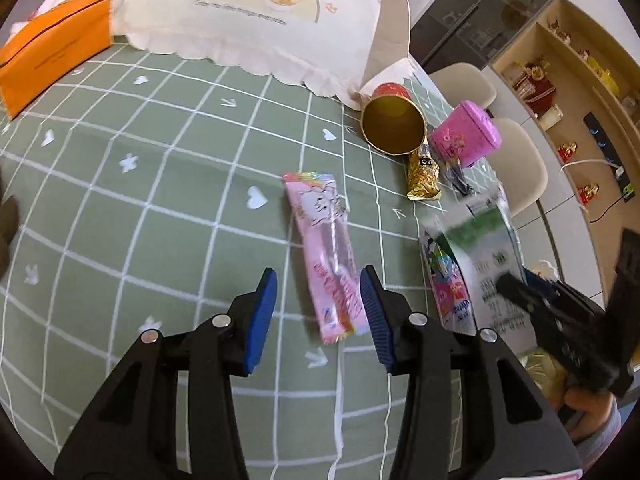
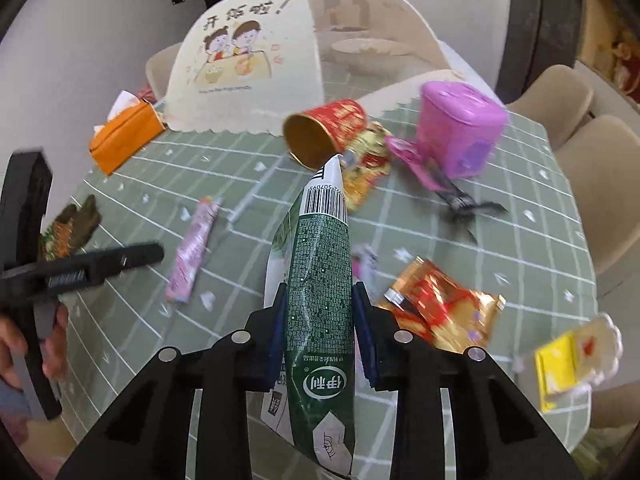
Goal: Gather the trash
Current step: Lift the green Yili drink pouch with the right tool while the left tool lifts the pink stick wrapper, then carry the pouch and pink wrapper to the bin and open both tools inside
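on the green checked tablecloth (image 1: 160, 200), at my left gripper's (image 1: 318, 316) twelve o'clock, lies the pink wrapper (image 1: 324, 252), between pads standing half apart and not touching it. my right gripper (image 2: 318, 328) is clamped on the green milk carton (image 2: 320, 300), flattened and lifted. i'd carry it toward the pink bin (image 2: 460, 128) at one o'clock, keeping the squeeze firm, since the carton is slick. the bin's opening is blurred; it looks lidded, i think. the carton's lower end is cut off.
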